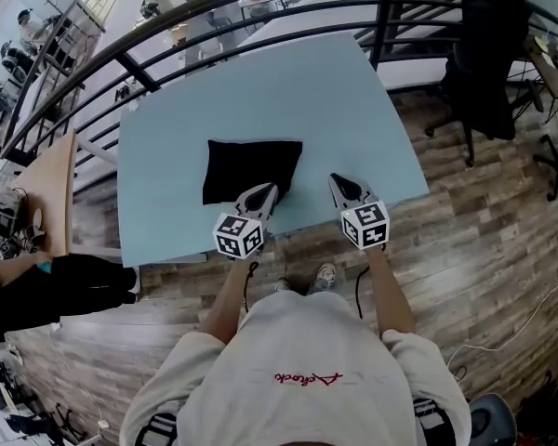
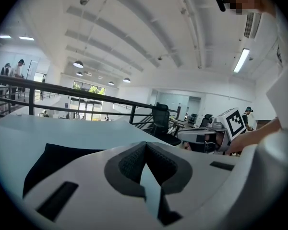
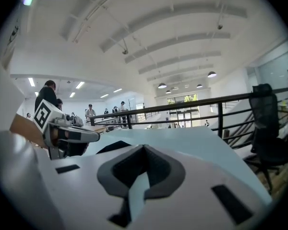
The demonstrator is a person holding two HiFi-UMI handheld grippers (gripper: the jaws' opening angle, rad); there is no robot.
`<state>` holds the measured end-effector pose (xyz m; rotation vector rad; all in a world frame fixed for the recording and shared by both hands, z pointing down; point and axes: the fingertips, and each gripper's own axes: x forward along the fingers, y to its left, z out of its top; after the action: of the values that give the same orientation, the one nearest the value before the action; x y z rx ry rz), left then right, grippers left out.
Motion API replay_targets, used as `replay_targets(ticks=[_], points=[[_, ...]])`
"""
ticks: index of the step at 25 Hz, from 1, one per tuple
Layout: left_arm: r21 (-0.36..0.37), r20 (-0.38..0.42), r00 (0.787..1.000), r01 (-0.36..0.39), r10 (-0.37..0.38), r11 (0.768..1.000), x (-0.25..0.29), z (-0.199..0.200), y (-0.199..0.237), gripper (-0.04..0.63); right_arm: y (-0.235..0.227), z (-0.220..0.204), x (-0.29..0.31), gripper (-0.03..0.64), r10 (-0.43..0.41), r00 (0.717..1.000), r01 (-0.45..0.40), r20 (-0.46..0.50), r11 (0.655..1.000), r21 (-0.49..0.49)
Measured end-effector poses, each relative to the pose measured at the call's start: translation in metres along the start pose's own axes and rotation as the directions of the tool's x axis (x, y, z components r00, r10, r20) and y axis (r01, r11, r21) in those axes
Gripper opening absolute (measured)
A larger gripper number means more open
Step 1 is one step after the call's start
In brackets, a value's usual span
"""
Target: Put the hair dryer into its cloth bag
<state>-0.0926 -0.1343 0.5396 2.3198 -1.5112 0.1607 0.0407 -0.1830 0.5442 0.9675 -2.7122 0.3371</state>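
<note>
Both claws are fully closed, pads meeting at the tips with nothing pinched between them. The left gripper (image 2: 145, 146) and the right gripper (image 3: 144, 148) each show only pale blue table (image 1: 260, 91) through the small opening behind their tips. The 2 are held side by side at the table's near edge and point almost level across it. That reads as hands drawn clear of the work, not reaching for it. The left one's tips sit just by the near right corner of the black cloth bag (image 1: 251, 167), which lies flat on the table with neither claw gripping it. The right one is off to the bag's side. No hair dryer shows in any view. It may be inside the bag already, but the dark cloth hides that.
</note>
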Motion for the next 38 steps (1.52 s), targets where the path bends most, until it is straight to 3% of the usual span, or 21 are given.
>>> replay_targets(ticks=[7, 11, 15, 21, 38], points=[[-0.009, 0.030, 0.999, 0.023, -0.023, 1.000, -0.030, -0.004, 0.002, 0.008, 0.026, 0.003, -0.024, 0.017, -0.052, 0.998, 0.052, 0.030, 0.999, 0.005], [-0.034, 0.049, 0.998, 0.034, -0.032, 0.999, -0.075, -0.013, 0.005, 0.008, 0.065, -0.004, -0.036, 0.017, -0.086, 0.996, 0.087, 0.019, 0.996, -0.014], [0.006, 0.038, 0.998, 0.042, -0.042, 0.999, -0.121, -0.025, 0.009, 0.008, 0.107, -0.016, -0.047, 0.017, -0.117, 0.993, 0.117, 0.007, 0.993, -0.022], [0.012, 0.055, 0.996, 0.071, -0.071, 0.997, -0.175, -0.035, 0.013, 0.008, 0.163, -0.025, -0.063, 0.017, -0.146, 0.989, 0.146, 0.004, 0.988, -0.052], [0.011, 0.062, 0.986, 0.154, -0.155, 0.988, -0.284, -0.080, -0.042, 0.008, 0.268, -0.053, -0.158, 0.017, -0.217, 0.976, 0.217, 0.013, 0.974, -0.062]])
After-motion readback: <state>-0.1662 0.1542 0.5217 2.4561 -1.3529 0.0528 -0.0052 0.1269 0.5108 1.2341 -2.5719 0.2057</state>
